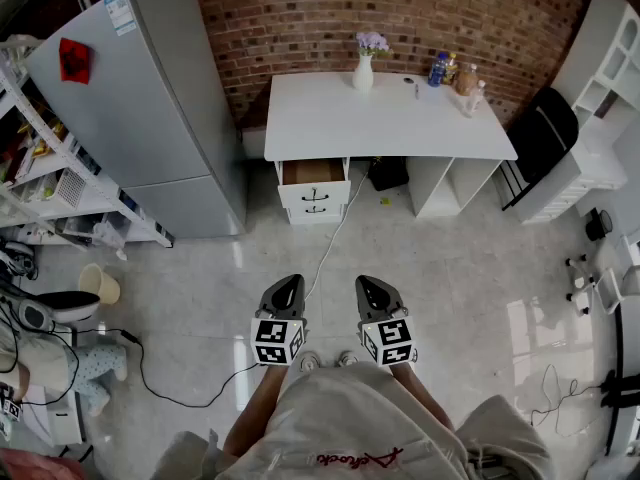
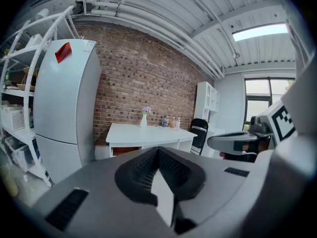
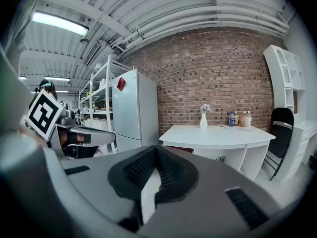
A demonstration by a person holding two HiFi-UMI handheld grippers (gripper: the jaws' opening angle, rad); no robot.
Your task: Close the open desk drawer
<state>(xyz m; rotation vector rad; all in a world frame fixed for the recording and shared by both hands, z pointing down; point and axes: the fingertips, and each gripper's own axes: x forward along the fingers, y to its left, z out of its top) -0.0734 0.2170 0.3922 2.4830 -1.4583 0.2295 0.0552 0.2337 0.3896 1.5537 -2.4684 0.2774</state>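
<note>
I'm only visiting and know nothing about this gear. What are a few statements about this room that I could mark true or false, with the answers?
1. The top drawer of the white desk stands open. True.
2. The left claw grips the drawer's handle. False: it is shut on nothing, well short of the desk.
3. A vase of flowers stands on the desk. True.
4. In the head view, the fridge stands to the right of the desk. False: it stands to the left.
5. The right claw is wide open. False: it is shut and empty.
</note>
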